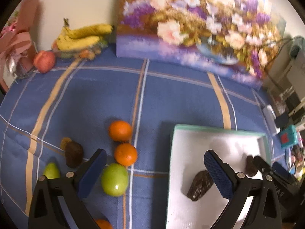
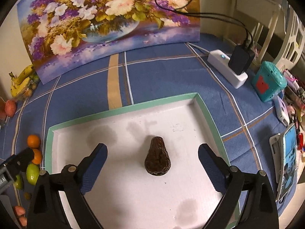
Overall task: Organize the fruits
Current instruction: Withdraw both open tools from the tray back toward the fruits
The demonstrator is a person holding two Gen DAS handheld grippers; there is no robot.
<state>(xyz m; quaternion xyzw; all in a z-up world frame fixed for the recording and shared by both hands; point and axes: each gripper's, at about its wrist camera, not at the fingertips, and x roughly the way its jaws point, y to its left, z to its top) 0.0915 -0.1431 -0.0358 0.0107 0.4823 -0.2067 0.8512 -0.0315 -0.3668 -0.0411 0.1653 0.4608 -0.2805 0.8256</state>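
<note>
Above the tray [image 2: 122, 110], right gripper [image 2: 152, 164] hangs spread around the avocado [image 2: 157, 159].

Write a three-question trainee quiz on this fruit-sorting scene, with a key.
1. True or false: the right gripper is shut on the dark avocado.
2. How many fruits lie inside the white tray?
3. Which lies nearest the left gripper? A) green apple B) bananas C) red apple

Key: 1. False, its jaws are open around it, apart. 2. One, the avocado. 3. A.
</note>
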